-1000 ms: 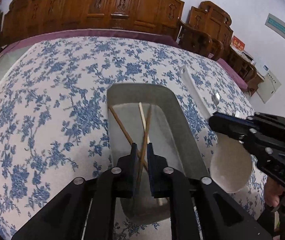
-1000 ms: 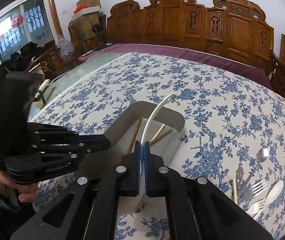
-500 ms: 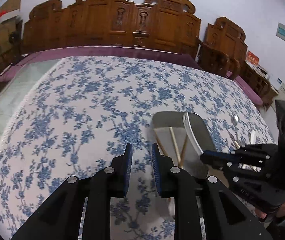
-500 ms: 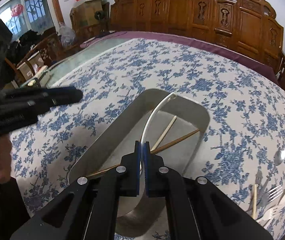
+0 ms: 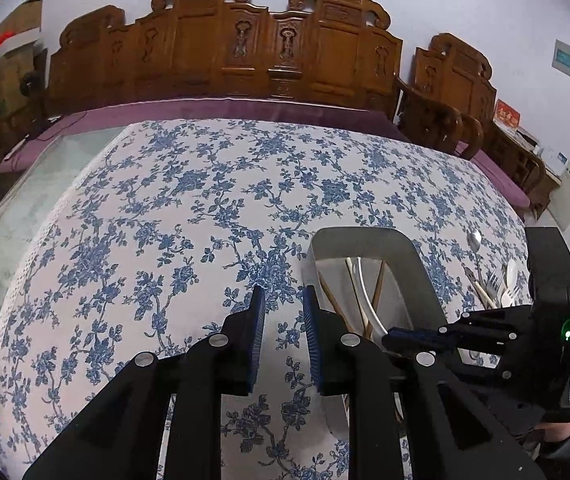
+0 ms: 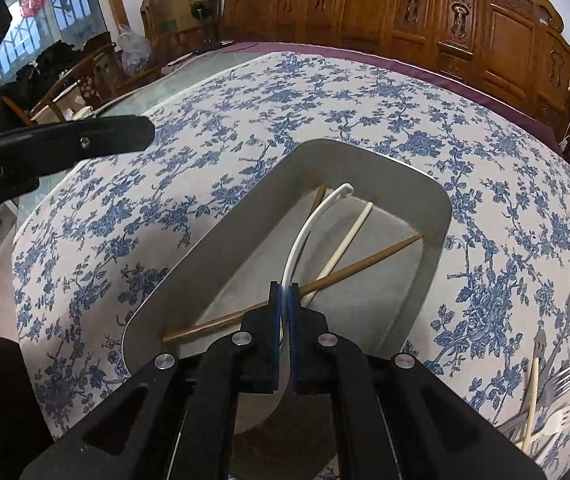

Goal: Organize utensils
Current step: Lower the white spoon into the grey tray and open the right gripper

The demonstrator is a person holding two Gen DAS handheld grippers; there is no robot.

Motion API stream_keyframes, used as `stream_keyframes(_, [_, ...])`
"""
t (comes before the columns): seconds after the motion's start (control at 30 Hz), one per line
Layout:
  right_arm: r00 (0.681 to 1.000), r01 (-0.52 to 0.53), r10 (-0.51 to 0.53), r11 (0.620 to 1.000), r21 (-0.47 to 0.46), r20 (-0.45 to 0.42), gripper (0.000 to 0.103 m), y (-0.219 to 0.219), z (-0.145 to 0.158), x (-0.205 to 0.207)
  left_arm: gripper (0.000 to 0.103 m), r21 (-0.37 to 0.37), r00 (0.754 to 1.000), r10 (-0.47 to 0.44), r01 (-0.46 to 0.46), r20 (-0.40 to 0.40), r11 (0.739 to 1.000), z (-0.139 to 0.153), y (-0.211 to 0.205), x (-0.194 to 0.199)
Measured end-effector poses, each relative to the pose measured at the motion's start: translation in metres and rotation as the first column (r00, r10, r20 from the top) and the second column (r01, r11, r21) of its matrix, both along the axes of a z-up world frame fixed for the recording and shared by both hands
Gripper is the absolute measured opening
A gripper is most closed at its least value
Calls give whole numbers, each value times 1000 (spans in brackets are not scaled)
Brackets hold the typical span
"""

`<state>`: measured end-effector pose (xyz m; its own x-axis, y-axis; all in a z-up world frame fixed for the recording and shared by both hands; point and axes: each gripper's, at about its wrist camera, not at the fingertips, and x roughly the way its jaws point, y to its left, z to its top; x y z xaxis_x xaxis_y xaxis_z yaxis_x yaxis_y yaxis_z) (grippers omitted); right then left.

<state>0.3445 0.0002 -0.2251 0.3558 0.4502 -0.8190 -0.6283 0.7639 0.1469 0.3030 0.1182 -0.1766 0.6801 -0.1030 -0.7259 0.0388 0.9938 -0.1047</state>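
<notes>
- My right claw (image 6: 283,300) is clamped on the white utensil (image 6: 305,236), whose curved handle arcs over the grey tray (image 6: 439,216).
- My left claw (image 5: 283,308) stands parted with nothing between its pads, above the floral bench (image 5: 165,240) just left of the tray (image 5: 413,256).
- In the tray I see a brown chopstick (image 6: 365,262) crossing a pale chopstick (image 6: 345,242).
- Forks and a spoon (image 6: 553,384) lie on the bench, right of the tray.
</notes>
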Motion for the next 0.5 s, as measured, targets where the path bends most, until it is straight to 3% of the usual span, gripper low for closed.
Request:
stream_keyframes(0.3, [1000,8,-8,1000,1,5,5,-2,1,-3,18,0,1000,0,0,3,1000,0,-1,-1])
stream_keyframes(0.5, [998,37,-39,998,57,40,5,-27,25,-9,18,2,1000,-14,14,9,1000,1,-8,-2])
